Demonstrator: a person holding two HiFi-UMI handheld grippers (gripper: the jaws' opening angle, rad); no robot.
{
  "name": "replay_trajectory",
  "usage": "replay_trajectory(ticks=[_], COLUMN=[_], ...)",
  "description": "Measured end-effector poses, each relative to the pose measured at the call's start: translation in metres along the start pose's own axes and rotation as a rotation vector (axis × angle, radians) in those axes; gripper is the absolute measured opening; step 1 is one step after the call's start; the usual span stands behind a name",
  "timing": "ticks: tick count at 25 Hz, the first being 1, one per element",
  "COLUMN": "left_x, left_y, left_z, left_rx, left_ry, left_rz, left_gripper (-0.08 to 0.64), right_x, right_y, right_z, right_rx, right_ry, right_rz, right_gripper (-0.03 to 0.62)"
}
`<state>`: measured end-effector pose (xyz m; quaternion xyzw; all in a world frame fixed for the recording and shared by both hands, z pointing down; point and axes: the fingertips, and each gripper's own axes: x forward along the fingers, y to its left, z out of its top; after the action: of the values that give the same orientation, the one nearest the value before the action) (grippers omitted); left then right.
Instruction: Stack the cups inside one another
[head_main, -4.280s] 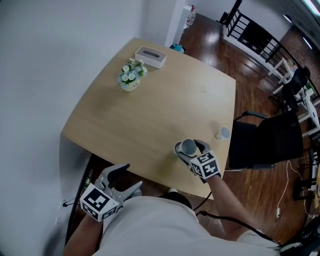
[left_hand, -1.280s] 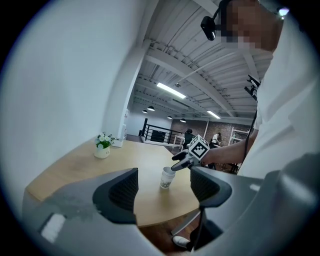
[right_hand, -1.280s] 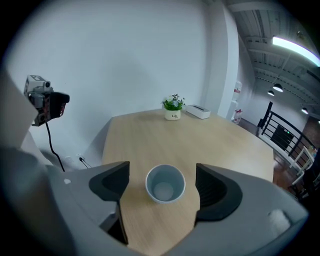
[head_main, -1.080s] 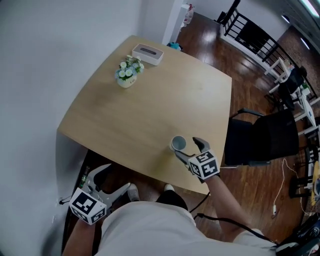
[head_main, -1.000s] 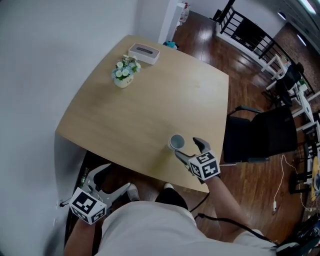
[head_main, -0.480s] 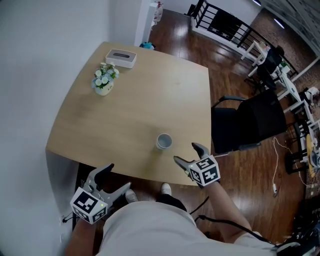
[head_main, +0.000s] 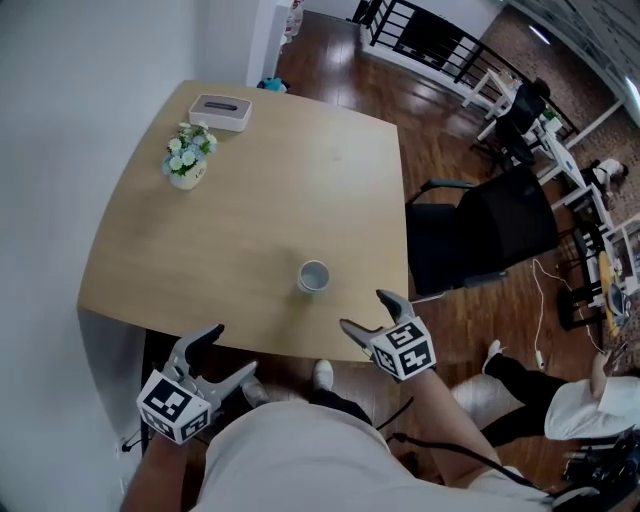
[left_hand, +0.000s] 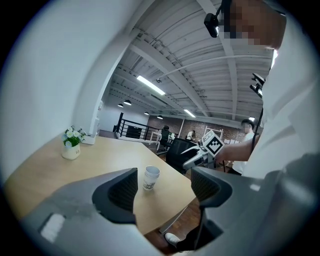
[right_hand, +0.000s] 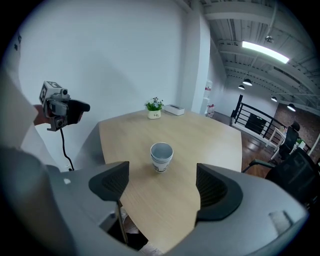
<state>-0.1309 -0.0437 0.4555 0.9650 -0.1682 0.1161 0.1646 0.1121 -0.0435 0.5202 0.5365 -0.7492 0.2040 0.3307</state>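
Observation:
Two white paper cups, one nested inside the other, form a stack (head_main: 313, 276) that stands upright on the wooden table (head_main: 250, 150) near its front edge. The stack (right_hand: 161, 157) shows between the right gripper's jaws, well ahead of them, and the stack (left_hand: 151, 178) also appears in the left gripper view. My right gripper (head_main: 365, 312) is open and empty, just off the table's front edge, right of the stack. My left gripper (head_main: 217, 355) is open and empty, held low below the table's front left edge.
A small vase of flowers (head_main: 184, 165) and a white tissue box (head_main: 220, 112) sit at the table's far left. A black chair (head_main: 480, 232) stands by the right side. A person (head_main: 560, 395) sits on the floor at lower right.
My right gripper let go of the cup stack and drew back off the table edge. The lone cup that stood at the right 4.3 s ago is gone. The head view swung right.

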Motion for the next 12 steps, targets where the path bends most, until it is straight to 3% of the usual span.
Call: replay_trajectory(ticks=[12], left_x=[-0.005], left_y=[-0.003], left_z=[-0.007], left_rx=[-0.009], left_ry=[0.003], left_rz=[-0.009], left_gripper=[0.353], right_x=[-0.003], right_y=[0.011], right_z=[-0.005], right_rx=[-0.003], right_ry=[0.015], right_rz=[0.005], right_gripper=[0.416])
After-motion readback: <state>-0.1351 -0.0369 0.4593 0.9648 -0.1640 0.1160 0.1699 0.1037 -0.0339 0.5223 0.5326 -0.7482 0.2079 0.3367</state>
